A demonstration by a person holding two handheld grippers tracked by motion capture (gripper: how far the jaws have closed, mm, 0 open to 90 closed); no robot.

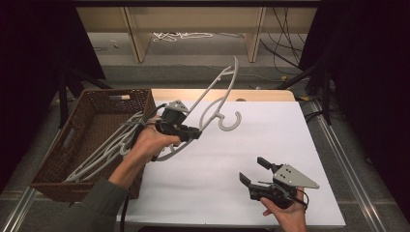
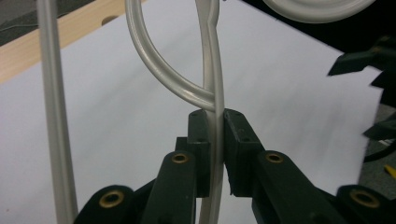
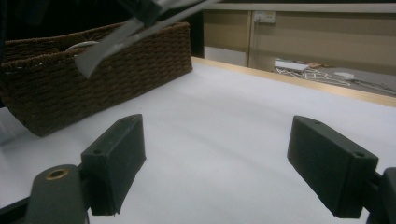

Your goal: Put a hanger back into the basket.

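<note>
Cameras: one fixed overhead, one riding on each gripper.

High view looks forward and down over the whole tabletop (image 1: 251,159). Left gripper view sits very close along its fingers (image 2: 201,140), facing the white sheet and hanger (image 2: 212,70). Right gripper view runs low across the sheet toward the basket (image 3: 93,84). All three share the sheet.

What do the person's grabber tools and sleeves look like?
Both grippers, left gripper and right gripper, are black, each with two blocky jaws, brass-coloured pivot pins and a grey three-cornered plate. A black cable trails from each. The left forearm wears a grey-green sleeve.
</note>
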